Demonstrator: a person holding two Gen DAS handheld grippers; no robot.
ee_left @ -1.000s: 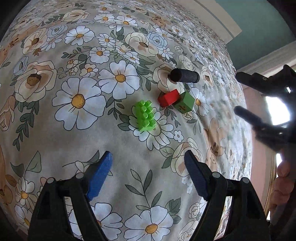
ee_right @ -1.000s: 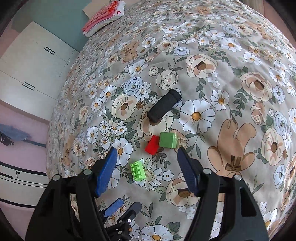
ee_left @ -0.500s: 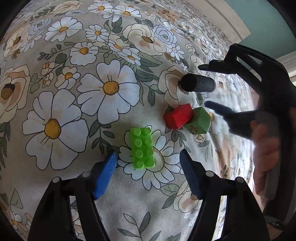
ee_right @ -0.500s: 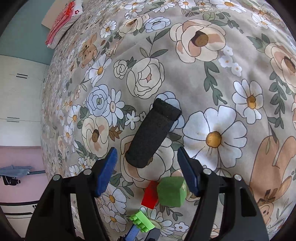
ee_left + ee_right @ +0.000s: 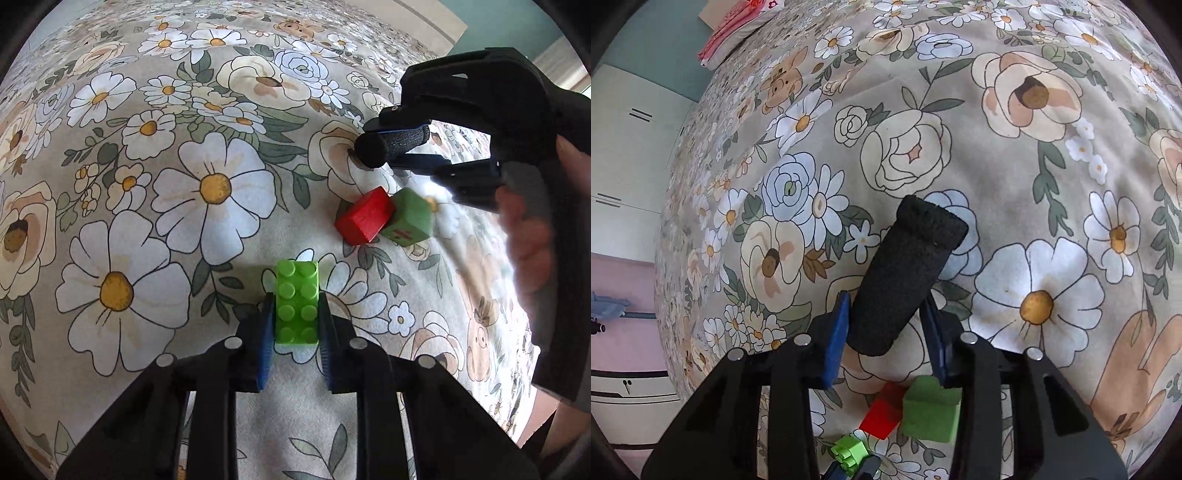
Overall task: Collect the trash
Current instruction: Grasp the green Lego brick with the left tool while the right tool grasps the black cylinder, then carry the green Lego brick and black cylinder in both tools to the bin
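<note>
On a flower-print bedspread [image 5: 155,206], the left tool [image 5: 296,325] clamps a bright green studded plastic brick [image 5: 297,302] for lifting. The right tool [image 5: 886,325] is closing around a black foam cylinder [image 5: 905,273], its jaws either side, to clear both at once.

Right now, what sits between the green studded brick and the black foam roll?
The red block and green cube, touching each other, lie between the brick and the roll; clearest in the left wrist view.

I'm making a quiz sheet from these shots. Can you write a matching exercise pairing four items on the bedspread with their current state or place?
Things:
1. lime studded brick
2. black foam cylinder
3. red block
4. green cube

States:
A. touching the green cube, not gripped
B. between the right hand-held gripper's pads
C. bears a red mark
D. clamped by the left hand-held gripper

Pairs: 1-D, 2-B, 3-A, 4-C
</note>
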